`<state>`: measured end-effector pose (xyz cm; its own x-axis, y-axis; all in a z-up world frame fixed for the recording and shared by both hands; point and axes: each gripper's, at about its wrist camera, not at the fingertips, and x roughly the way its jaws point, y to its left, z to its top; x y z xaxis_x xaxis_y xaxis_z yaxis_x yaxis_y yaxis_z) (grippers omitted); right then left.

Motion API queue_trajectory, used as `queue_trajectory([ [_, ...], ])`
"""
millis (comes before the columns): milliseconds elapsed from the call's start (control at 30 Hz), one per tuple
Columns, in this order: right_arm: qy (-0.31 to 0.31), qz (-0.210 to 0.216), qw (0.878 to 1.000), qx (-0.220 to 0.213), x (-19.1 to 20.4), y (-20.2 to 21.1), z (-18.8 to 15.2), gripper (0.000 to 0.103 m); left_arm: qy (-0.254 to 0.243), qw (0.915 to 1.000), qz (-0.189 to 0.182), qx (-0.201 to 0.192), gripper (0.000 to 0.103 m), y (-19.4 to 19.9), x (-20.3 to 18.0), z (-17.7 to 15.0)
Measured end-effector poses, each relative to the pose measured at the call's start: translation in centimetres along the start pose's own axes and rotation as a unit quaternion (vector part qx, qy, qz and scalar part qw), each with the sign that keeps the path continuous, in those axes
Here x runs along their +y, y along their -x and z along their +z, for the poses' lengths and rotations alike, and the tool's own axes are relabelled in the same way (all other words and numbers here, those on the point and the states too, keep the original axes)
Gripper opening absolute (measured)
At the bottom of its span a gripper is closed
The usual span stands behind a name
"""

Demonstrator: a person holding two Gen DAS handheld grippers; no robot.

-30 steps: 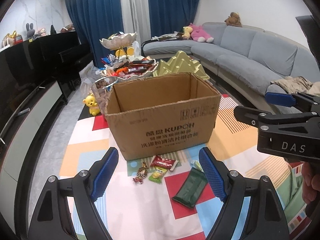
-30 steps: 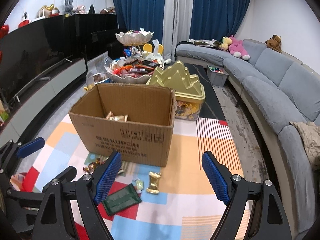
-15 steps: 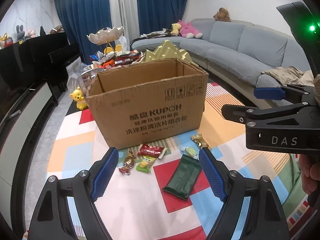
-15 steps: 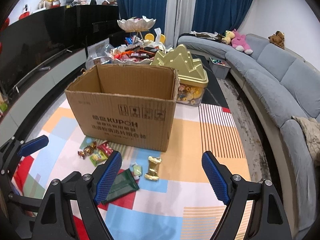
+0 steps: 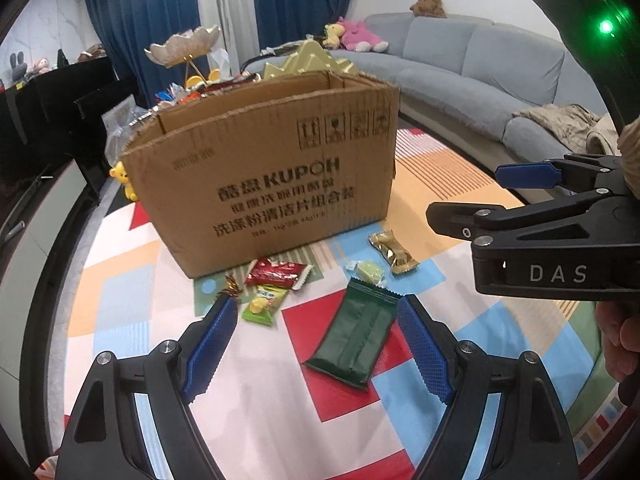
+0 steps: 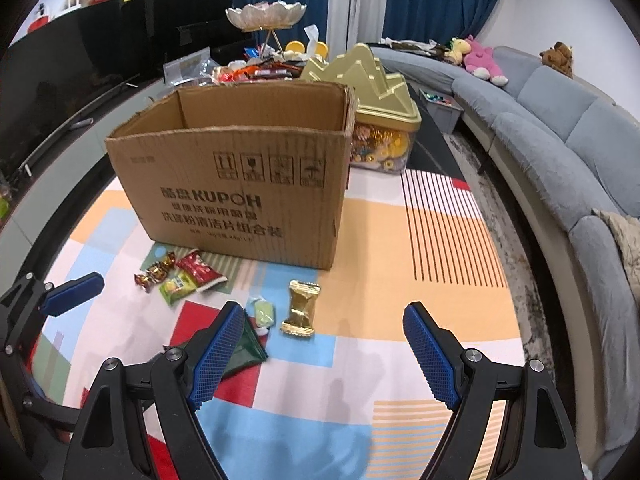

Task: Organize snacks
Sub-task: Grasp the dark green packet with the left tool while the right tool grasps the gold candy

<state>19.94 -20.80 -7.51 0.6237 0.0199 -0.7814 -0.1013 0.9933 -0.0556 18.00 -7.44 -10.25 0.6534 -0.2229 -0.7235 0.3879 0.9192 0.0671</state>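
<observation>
Step in hand: reach toward loose snacks; none picked up yet.
Left gripper (image 5: 316,336) fingers wide, empty; dark green packet (image 5: 354,334) on mat (image 5: 460,304) between fingers, untouched.
Right gripper (image 6: 324,352) fingers wide, empty; gold candy (image 6: 302,308) just ahead of fingers, nearer left finger.
Cardboard box (image 6: 240,184) beyond fingers, open top.
Next: lower, centre fingers on packet, close, lift into box.
Writing: box reads "KUPOH" plus Chinese text; gripper body marked "DAS".
</observation>
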Motion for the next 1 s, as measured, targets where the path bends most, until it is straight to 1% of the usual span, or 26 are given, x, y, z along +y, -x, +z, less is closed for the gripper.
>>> queue_trajectory([
  [267,-0.009,0.001,1.000,0.026,-0.4,-2.5,-0.6,0.082,-0.007,0.9995,-0.014,0.028,0.082,-2.4,-0.8,-0.3],
  [400,-0.017,0.002,0.999,0.044,-0.6,-3.9,-0.7,0.077,-0.010,0.9988,-0.017,0.045,0.080,-3.6,-1.1,-0.3],
  [433,-0.019,0.003,0.999,0.050,-0.7,-4.3,-0.6,0.075,-0.011,0.9984,-0.017,0.052,0.078,-4.0,-1.1,-0.3],
  [567,-0.027,0.010,0.997,0.066,-0.8,-5.2,-0.2,0.073,-0.008,0.9967,-0.021,0.078,0.074,-5.0,-1.2,-0.1],
  [733,-0.027,0.018,0.996,0.087,-0.7,-6.3,0.7,0.072,-0.006,0.9942,-0.030,0.103,0.074,-5.8,-1.3,0.3],
  [800,-0.026,0.020,0.995,0.099,-0.6,-6.9,0.9,0.070,-0.009,0.9929,-0.032,0.114,0.073,-6.0,-1.4,0.4],
  [1000,-0.023,0.025,0.990,0.133,-0.3,-8.6,1.0,0.067,-0.010,0.9890,-0.038,0.143,0.072,-6.8,-1.8,0.4],
])
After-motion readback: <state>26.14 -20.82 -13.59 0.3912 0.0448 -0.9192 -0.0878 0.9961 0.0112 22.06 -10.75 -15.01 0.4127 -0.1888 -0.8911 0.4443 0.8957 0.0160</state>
